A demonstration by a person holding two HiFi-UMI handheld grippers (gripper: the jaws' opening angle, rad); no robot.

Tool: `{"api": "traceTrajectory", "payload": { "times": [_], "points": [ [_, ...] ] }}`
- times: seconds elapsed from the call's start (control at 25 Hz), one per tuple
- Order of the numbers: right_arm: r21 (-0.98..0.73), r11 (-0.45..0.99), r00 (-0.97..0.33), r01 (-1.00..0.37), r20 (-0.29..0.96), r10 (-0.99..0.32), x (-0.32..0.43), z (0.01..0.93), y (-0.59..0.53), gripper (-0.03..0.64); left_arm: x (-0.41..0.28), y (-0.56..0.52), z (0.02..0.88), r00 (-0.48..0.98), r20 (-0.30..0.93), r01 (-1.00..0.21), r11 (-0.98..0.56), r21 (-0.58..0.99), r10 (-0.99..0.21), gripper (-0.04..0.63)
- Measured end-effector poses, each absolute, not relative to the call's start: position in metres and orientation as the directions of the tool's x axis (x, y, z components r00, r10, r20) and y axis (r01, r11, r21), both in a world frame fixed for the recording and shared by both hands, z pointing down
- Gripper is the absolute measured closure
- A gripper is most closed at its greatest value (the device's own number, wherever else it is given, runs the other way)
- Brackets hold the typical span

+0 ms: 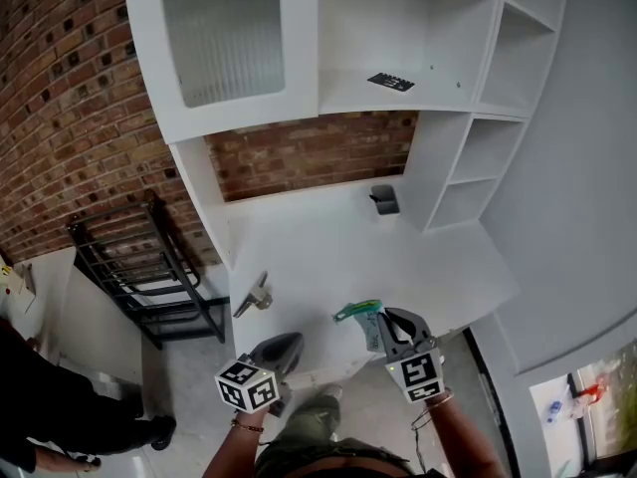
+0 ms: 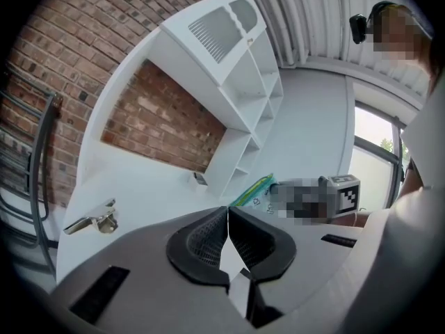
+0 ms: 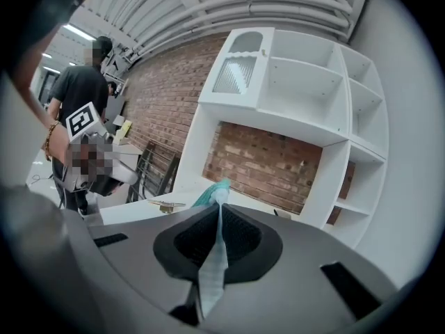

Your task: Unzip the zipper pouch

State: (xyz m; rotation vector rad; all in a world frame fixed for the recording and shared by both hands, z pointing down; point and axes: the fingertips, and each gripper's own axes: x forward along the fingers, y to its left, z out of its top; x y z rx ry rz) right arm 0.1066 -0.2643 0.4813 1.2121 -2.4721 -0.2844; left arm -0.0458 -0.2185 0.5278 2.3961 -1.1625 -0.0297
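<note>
The right gripper (image 3: 219,209) is clamped shut on a flat, clear plastic zipper pouch (image 3: 211,259) with a teal-green top edge. It holds the pouch edge-on above the front part of the white wooden desk (image 1: 328,247). The pouch's teal strip pokes out past the jaw tips. The left gripper (image 2: 228,211) is closed with nothing in it, apart from the pouch. The zip's state is hard to judge; it looks closed. A small silvery metal fitting (image 1: 257,295) lies on the desk nearby.
</note>
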Motion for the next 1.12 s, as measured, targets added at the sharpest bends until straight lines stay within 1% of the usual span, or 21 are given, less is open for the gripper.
{"api": "traceTrajectory", "payload": {
  "times": [0.16,0.48,0.72,1.12],
  "points": [
    [0.257,0.616,-0.563,-0.745,0.254,-0.787,0.107,0.483,-0.299,0.609,-0.053,-0.230,0.527,0.629,0.140,-0.740,-0.533,0.411,-0.765,0.591],
    [0.148,0.627,-0.585,-0.765,0.247,-0.772,0.094,0.486,-0.364,0.609,-0.066,-0.254,0.532,0.602,0.116,-0.760,-0.523,0.386,-0.790,0.591],
    [0.092,0.624,-0.587,-0.776,0.257,-0.768,0.084,0.485,-0.416,0.609,-0.071,-0.274,0.536,0.599,0.142,-0.780,-0.533,0.329,-0.788,0.591],
    [0.009,0.624,-0.597,-0.781,0.282,-0.751,0.057,0.495,-0.503,0.609,-0.084,-0.307,0.535,0.578,0.146,-0.792,-0.510,0.335,-0.803,0.591]
  ]
}}
